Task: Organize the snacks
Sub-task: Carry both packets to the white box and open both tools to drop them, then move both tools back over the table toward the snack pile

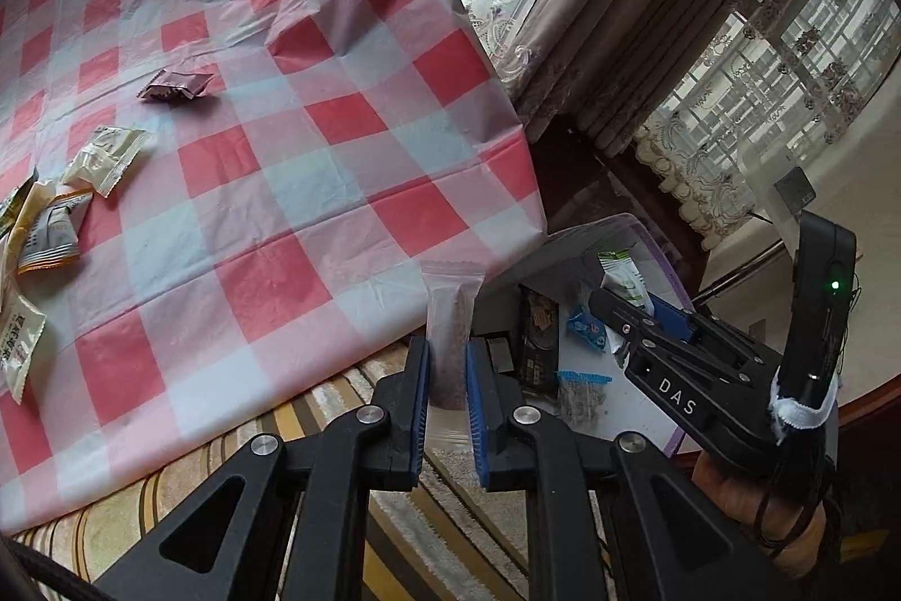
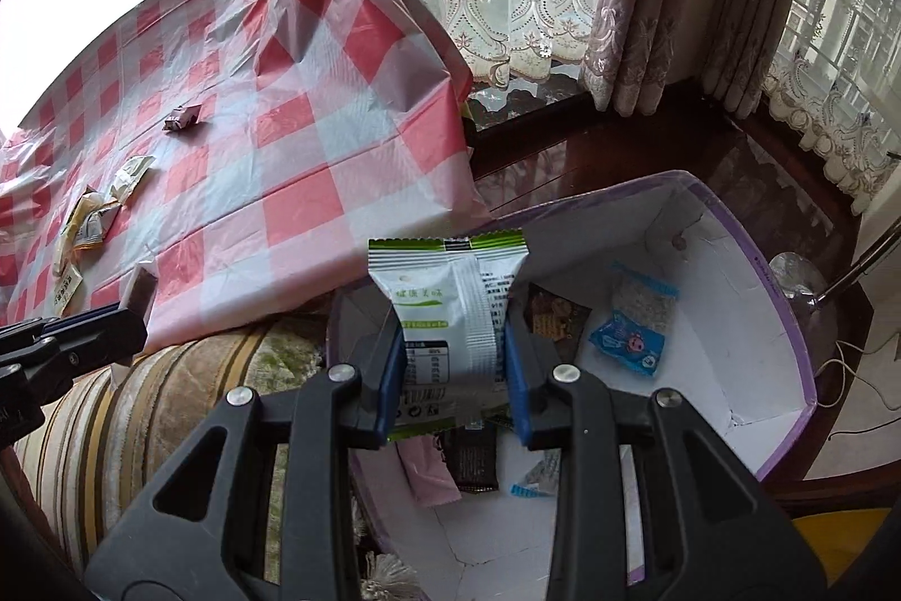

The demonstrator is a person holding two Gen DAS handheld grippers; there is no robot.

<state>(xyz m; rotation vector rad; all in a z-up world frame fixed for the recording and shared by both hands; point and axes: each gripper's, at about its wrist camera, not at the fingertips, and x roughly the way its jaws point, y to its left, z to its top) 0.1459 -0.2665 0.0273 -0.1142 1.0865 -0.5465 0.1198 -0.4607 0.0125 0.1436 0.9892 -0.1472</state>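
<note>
Above the purple-rimmed box (image 2: 788, 319), the right gripper (image 2: 453, 353) clamps a green-and-white snack packet (image 2: 450, 297); beside it, the left gripper (image 1: 447, 375) pinches a clear-wrapped brown bar (image 1: 449, 314) near the checkered table (image 1: 315, 184).

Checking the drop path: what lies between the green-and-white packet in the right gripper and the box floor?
Nothing; in the right wrist view the green-and-white packet hangs over snacks already lying in the box.

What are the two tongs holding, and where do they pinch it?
Left tongs pinch a clear brownish snack stick low down; right tongs pinch a green-white packet by its sides.
</note>
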